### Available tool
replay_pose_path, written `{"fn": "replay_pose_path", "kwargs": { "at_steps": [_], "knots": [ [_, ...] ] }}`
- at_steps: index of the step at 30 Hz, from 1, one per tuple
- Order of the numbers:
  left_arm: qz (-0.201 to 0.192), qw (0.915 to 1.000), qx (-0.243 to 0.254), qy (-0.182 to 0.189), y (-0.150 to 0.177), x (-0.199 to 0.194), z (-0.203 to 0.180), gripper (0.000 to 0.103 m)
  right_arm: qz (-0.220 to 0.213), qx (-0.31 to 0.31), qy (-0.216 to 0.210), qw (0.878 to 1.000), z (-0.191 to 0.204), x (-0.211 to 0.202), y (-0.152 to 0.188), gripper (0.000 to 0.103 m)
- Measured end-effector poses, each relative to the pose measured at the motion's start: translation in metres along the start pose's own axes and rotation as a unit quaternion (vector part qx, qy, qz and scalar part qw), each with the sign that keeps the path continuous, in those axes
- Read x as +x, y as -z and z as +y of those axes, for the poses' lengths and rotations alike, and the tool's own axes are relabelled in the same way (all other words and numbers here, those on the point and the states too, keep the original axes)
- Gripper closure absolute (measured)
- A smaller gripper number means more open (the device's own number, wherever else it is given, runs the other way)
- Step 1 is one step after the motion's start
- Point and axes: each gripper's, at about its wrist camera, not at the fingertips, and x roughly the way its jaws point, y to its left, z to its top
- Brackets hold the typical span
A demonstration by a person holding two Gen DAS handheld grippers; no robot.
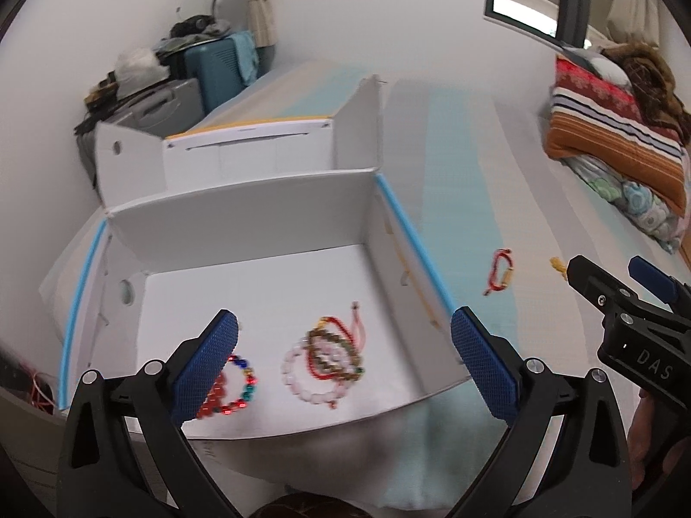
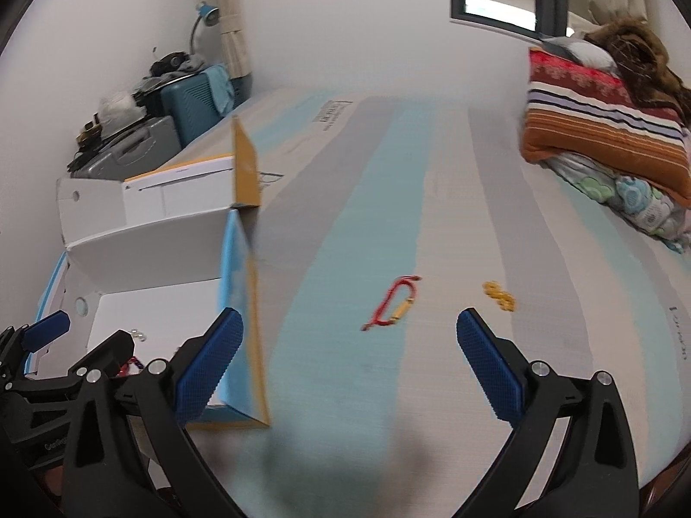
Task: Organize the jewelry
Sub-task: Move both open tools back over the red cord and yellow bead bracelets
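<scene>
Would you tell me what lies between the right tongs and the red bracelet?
Only bare striped mattress separates the right tongs from the red bracelet, per the right wrist view.

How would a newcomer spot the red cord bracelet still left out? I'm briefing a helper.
Start at the open white cardboard box on the striped mattress. On the blue stripe beside it lies the red cord bracelet. Unlike the yellow bead string nearby, it's a red loop with one gold tube.

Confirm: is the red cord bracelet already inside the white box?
No. The red cord bracelet lies on the striped mattress, outside the white box, ahead of the open right gripper.
</scene>
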Motion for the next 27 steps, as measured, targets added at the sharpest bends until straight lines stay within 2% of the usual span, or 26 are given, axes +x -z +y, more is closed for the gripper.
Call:
{"fn": "replay_pose_path", "kwargs": {
  "at_steps": [13,20,27],
  "knots": [
    [0.01,0.9977,0.053,0.041,-0.01,0.025,-0.093,0.006,0.012,0.044,0.038,0.998,-0.096,0.007,0.003,0.008],
    [0.027,0.9951,0.075,0.058,-0.017,0.056,-0.136,0.006,0.031,0.081,0.048,0.995,-0.153,0.033,0.001,0.008],
    [0.048,0.9919,0.097,0.066,-0.026,0.102,-0.174,0.006,0.052,0.097,0.058,0.992,-0.192,0.074,-0.002,0.008]
  ]
}}
